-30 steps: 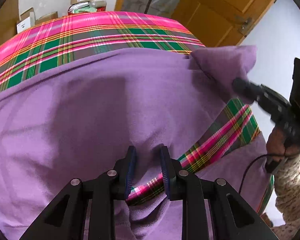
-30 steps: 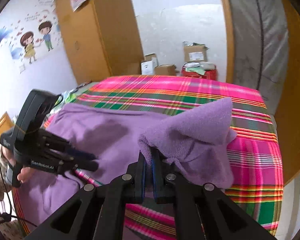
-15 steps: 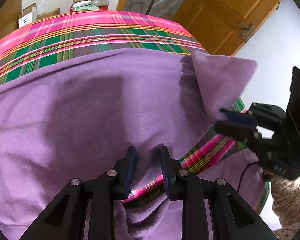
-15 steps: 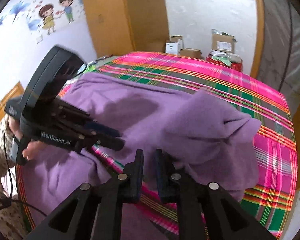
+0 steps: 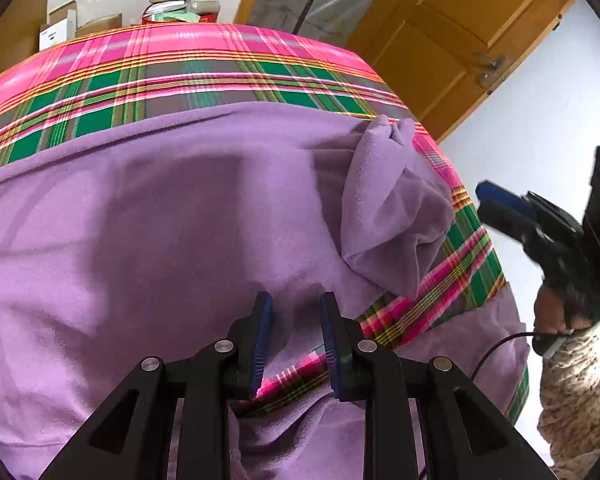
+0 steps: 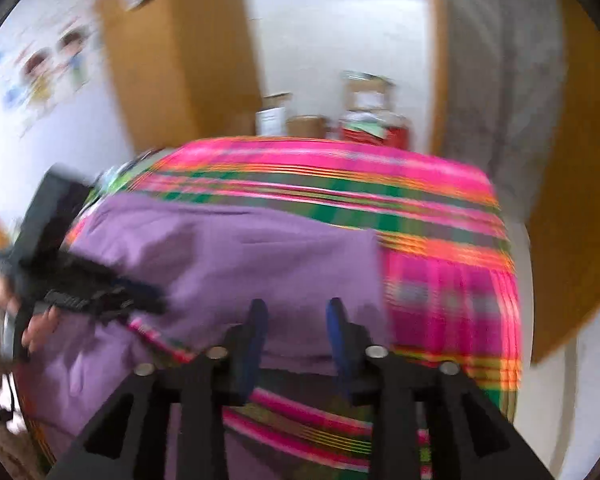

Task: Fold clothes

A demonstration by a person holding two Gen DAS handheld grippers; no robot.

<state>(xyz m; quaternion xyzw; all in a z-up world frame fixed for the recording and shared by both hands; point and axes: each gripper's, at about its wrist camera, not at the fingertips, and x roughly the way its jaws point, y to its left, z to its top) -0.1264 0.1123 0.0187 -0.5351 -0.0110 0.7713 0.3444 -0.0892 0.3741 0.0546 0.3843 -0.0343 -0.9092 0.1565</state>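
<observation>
The purple fleece garment (image 5: pixel 172 216) is lying spread across the plaid bedcover (image 5: pixel 204 68), its long axis running left to right, soft and lightly wrinkled. Near its lower edge the left gripper (image 5: pixel 296 316) is pinching a fold. At the garment's right end a corner (image 5: pixel 392 208) is lying rumpled. The right gripper (image 6: pixel 298 320), just opening, is standing spread and empty.

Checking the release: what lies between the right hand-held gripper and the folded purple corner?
In the left wrist view, only plaid bedcover lies between the right hand-held gripper and the folded purple corner; they are apart.
</observation>
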